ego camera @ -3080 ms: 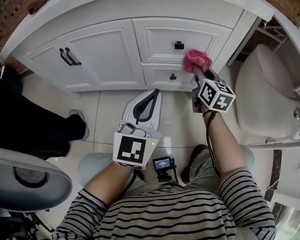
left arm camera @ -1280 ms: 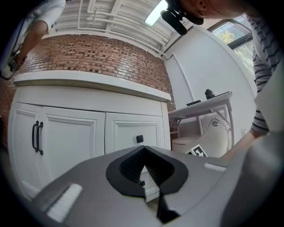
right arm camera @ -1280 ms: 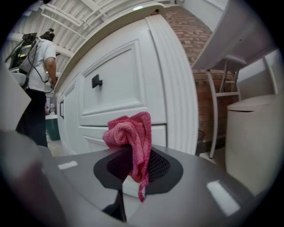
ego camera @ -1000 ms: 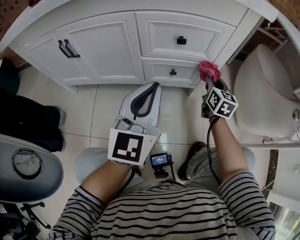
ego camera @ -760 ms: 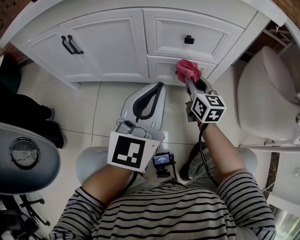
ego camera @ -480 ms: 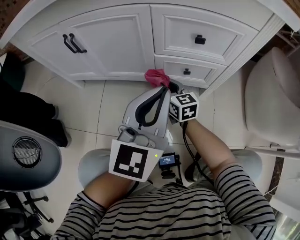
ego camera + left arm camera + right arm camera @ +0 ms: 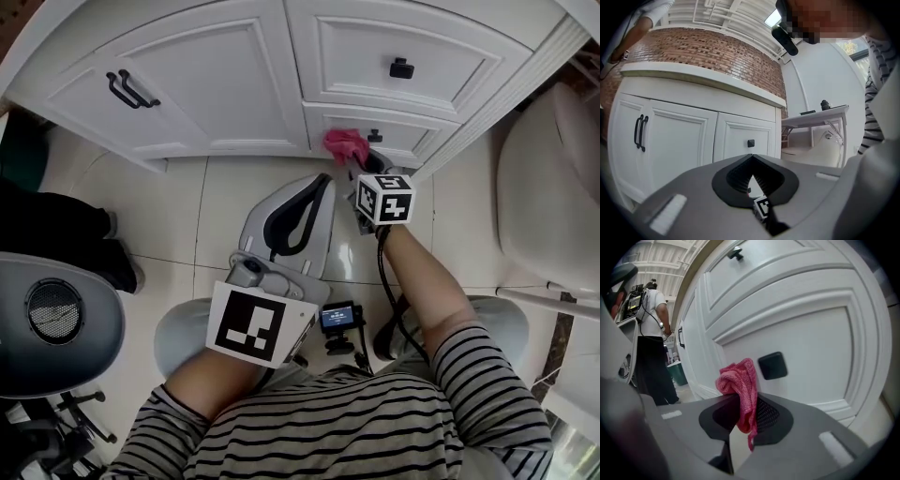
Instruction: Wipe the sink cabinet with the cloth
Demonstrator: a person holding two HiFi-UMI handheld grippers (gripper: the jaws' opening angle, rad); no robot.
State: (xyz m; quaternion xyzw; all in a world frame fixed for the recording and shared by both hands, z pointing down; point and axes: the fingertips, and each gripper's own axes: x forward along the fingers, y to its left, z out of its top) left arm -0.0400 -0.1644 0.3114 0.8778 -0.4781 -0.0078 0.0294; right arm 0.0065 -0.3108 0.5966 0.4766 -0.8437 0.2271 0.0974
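Observation:
The white sink cabinet (image 7: 234, 75) fills the top of the head view. My right gripper (image 7: 356, 159) is shut on a crumpled pink cloth (image 7: 344, 145), which is pressed against the lower drawer front just left of its black knob (image 7: 375, 137). In the right gripper view the cloth (image 7: 739, 380) bulges out of the gripper (image 7: 743, 404) beside the knob (image 7: 772, 365). My left gripper (image 7: 317, 187) hangs low over the floor tiles, shut and holding nothing. In the left gripper view the gripper (image 7: 751, 160) points at the cabinet (image 7: 679, 145).
A toilet (image 7: 553, 187) stands close on the right. A grey office chair (image 7: 56, 328) and a person's dark legs (image 7: 47, 225) are at the left. Two black door handles (image 7: 125, 89) stick out from the left door. A small camera (image 7: 337, 317) sits by my knees.
My right gripper carried the cloth from the cabinet's right corner leftward along the lower drawer to its bottom edge, then back up beside the knob. The left gripper barely moved.

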